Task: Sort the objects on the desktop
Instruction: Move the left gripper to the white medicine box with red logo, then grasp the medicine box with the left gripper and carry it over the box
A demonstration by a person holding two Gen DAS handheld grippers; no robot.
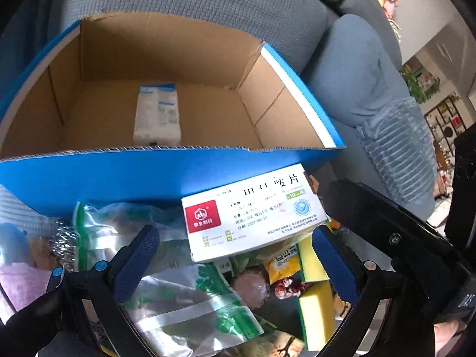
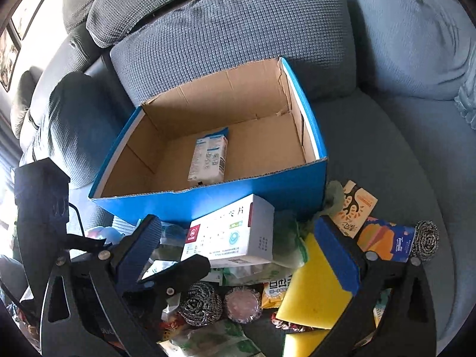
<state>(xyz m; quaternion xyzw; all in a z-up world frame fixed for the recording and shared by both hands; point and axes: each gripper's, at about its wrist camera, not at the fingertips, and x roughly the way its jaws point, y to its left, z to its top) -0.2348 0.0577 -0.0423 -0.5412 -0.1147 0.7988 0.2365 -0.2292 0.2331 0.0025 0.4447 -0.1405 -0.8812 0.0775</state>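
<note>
An open blue cardboard box (image 1: 148, 175) (image 2: 238, 190) stands on a grey sofa seat, with one white and blue pack (image 1: 157, 113) (image 2: 208, 157) lying on its floor. In front of it, a white medicine box with a red logo (image 1: 253, 214) (image 2: 232, 232) rests on top of a pile of items. My left gripper (image 1: 236, 264) is open just short of the medicine box. My right gripper (image 2: 238, 251) is open too, and the medicine box lies between and just beyond its blue pads without touching them.
The pile holds yellow sponges (image 2: 318, 291) (image 1: 315, 312), green-printed zip bags (image 1: 184, 306), steel scourers (image 2: 199, 303), a round pink item (image 2: 241, 303), snack packets and an orange tissue pack (image 2: 386, 241). Grey cushions (image 2: 232, 29) stand behind the box. Bare seat (image 2: 386, 154) lies to its right.
</note>
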